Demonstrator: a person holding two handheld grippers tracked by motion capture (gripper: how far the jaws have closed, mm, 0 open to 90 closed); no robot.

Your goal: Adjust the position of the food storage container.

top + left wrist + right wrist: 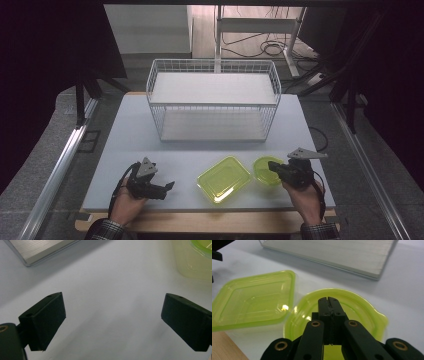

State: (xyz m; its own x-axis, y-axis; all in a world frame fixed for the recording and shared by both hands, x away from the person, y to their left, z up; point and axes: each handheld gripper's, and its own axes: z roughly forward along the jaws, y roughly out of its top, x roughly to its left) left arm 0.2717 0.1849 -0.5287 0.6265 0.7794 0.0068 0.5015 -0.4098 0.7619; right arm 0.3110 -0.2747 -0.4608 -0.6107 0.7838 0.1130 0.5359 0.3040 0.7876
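A square yellow-green lidded container (223, 179) (254, 300) lies at the table's front middle. A round yellow-green container (265, 170) (359, 307) sits just to its right, touching it or nearly so. My right gripper (271, 164) (328, 299) hovers over the round lid with its jaws pressed together, and I see nothing between them. My left gripper (170, 186) (112, 315) rests low at the front left, jaws wide apart over bare table. A corner of the square container (192, 262) shows at its upper right.
A white wire basket (214, 100) with a shelf board stands at the table's back middle; its base board (342, 255) (37, 250) lies beyond both grippers. The table's wooden front edge (224, 347) is close to the containers. Metal rails flank the table.
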